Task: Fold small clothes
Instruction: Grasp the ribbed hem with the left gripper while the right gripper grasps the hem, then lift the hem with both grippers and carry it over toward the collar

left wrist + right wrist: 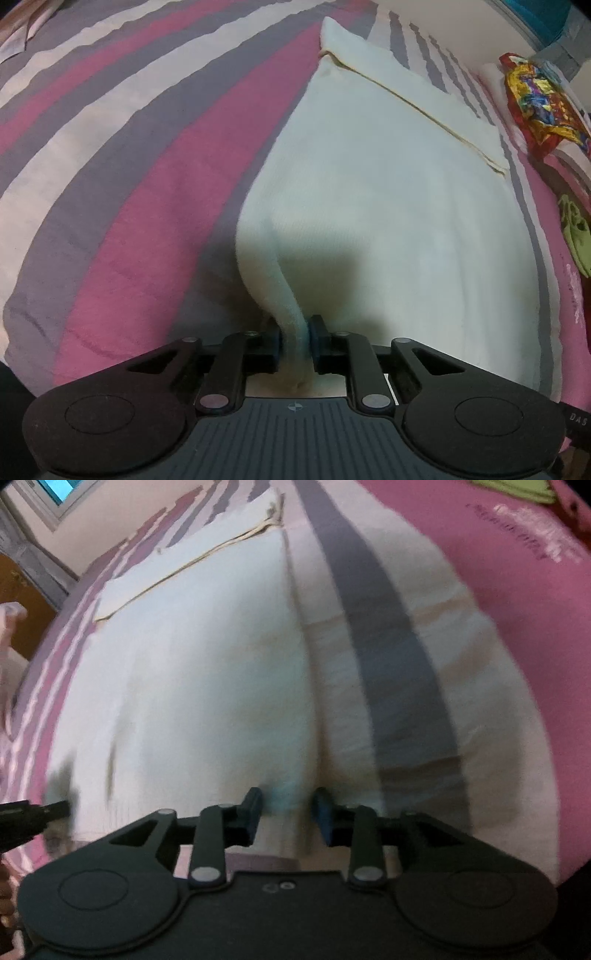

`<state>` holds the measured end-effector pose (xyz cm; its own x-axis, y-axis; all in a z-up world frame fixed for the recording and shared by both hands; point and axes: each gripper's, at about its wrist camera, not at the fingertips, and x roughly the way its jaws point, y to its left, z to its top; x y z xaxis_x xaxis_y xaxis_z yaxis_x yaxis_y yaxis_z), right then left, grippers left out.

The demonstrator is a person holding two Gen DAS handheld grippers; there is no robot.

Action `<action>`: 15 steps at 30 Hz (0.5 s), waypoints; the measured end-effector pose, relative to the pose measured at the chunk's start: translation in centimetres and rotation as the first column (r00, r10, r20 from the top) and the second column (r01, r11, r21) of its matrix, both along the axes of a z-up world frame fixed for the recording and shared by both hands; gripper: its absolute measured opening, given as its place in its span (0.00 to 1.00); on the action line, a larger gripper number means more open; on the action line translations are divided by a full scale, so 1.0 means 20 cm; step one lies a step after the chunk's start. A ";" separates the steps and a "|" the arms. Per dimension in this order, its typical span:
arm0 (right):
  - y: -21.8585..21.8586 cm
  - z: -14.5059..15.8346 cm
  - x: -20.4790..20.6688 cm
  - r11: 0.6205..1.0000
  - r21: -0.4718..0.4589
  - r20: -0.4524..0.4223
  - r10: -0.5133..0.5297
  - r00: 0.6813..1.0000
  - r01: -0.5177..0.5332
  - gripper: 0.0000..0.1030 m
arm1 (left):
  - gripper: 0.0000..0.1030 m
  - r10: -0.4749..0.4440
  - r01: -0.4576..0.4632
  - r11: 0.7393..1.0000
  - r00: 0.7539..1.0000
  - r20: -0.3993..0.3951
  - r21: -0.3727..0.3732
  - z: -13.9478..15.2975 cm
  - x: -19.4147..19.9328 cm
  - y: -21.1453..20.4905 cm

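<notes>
A white knit garment [388, 192] lies flat on the striped bedspread, with a cream-trimmed fold at its far end. My left gripper [295, 338] is shut on a pinched-up ridge of the garment's near left edge, the blue pads pressing the cloth from both sides. In the right wrist view the same garment [207, 672] spreads ahead. My right gripper [288, 810] stands open at the garment's near right corner; its pads are apart and the cloth lies between them without being squeezed. The tip of the left gripper [55, 808] shows at the left edge of this view.
The pink, grey and white striped bedspread [140, 177] fills both views. A colourful foil packet [539, 99] and a green item [576, 229] lie to the garment's right on a pink cloth [517, 572]. A window [59, 491] and a wall are beyond.
</notes>
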<state>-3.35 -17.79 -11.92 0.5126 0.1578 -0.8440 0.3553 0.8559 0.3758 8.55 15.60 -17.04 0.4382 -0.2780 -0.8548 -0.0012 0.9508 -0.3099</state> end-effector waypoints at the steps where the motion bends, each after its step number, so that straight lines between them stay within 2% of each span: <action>1: 0.02 0.00 0.01 1.000 0.016 0.006 0.011 1.000 -0.011 0.28 | 0.16 -0.002 0.002 1.000 1.000 0.004 0.002 0.00 0.00 0.00; 2: 0.03 0.00 0.02 1.000 0.009 0.008 0.021 1.000 -0.021 0.24 | 0.15 0.000 0.000 1.000 1.000 0.006 -0.001 0.01 -0.01 -0.01; 4: 0.07 0.02 0.04 0.998 -0.014 0.007 0.056 0.998 -0.055 0.10 | 0.10 0.013 -0.013 1.000 1.000 0.003 -0.011 0.01 -0.01 0.01; 9: 0.05 0.05 0.07 0.994 0.057 0.027 0.088 0.996 -0.090 0.09 | 0.08 0.013 -0.012 0.999 1.000 0.018 -0.048 0.05 -0.02 0.03; 15: -0.02 0.15 0.06 0.983 0.175 0.127 0.029 0.991 -0.051 0.08 | 0.08 0.014 -0.004 0.993 0.996 0.091 -0.117 0.19 0.03 0.02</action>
<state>-2.10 -18.14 -8.87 0.6015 0.3221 -0.7311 0.2633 0.7840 0.5621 9.22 16.10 -13.23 0.5157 -0.3690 -0.7732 0.0237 0.9083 -0.4176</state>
